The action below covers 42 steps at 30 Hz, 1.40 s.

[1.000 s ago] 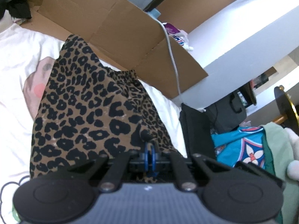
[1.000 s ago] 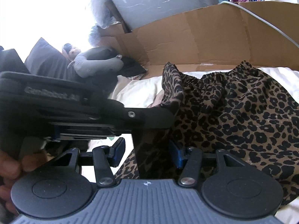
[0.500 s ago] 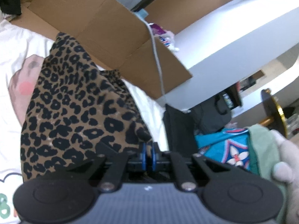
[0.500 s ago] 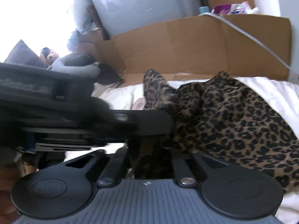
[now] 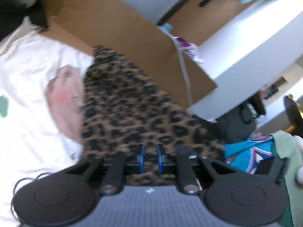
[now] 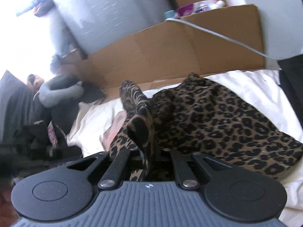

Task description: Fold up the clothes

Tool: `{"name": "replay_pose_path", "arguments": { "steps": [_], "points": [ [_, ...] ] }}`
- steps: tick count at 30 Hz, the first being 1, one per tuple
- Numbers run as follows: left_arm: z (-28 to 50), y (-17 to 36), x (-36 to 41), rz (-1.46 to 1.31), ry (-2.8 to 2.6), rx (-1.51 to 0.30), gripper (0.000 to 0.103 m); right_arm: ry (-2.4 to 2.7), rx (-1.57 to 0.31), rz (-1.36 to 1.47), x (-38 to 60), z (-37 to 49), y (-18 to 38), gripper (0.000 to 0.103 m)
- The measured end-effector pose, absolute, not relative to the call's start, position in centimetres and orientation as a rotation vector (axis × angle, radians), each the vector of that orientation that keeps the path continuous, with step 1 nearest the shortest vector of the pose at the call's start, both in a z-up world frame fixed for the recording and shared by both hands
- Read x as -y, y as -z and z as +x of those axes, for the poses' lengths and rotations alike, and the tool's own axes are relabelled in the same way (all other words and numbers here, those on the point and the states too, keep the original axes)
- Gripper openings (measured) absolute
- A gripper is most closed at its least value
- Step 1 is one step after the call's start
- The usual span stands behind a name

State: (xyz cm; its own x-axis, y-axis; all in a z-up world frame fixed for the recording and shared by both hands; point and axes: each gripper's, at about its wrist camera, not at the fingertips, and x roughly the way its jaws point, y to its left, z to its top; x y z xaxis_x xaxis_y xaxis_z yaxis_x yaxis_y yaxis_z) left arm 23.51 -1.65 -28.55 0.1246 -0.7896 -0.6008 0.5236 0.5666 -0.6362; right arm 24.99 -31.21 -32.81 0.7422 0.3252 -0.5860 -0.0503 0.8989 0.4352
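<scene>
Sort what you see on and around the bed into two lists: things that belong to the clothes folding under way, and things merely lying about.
Part of the job:
- leopard-print garment
- right gripper, shut on its fabric
- left gripper, jaws just opening, fabric between them

Lying about:
- cardboard box
- white cable
- turquoise patterned cloth
- white bedsheet

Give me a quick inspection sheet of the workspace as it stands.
Surface: white bedding, partly covered.
Job's things: leopard-print garment bunched, one edge lifted.
Clutter: cardboard box; turquoise clothing.
Grippers: right gripper shut on the garment's edge; left gripper, jaws just been opening, slightly apart, fabric between them.
Cables: white cable over the box.
Surroundings: dark pillow; white furniture.
</scene>
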Motion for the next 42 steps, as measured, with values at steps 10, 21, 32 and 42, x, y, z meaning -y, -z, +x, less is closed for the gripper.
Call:
{"name": "replay_pose_path", "arguments": {
  "steps": [10, 21, 32, 42],
  "points": [
    [23.2, 31.5, 2.5, -0.274, 0.959, -1.158, 0.016, -0.183, -0.701, 0.494, 36.6, 25.0, 32.6, 0.001],
    [23.8, 32.1, 3.8, -0.185, 1.005, -1.173, 0.017, -0.062, -0.706, 0.619, 44.5, 25.8, 36.8, 0.001],
    [24.8, 32.6, 2.2, -0.162, 0.974, -1.215, 0.017, -0.002, -0.783, 0.761, 48.1, 26.3, 41.7, 0.005],
    [23.3, 34.8, 3.9, -0.038, 0.965, -1.278, 0.023, 0.073, -0.806, 0.803, 50.4, 25.2, 43.7, 0.010]
  ]
}}
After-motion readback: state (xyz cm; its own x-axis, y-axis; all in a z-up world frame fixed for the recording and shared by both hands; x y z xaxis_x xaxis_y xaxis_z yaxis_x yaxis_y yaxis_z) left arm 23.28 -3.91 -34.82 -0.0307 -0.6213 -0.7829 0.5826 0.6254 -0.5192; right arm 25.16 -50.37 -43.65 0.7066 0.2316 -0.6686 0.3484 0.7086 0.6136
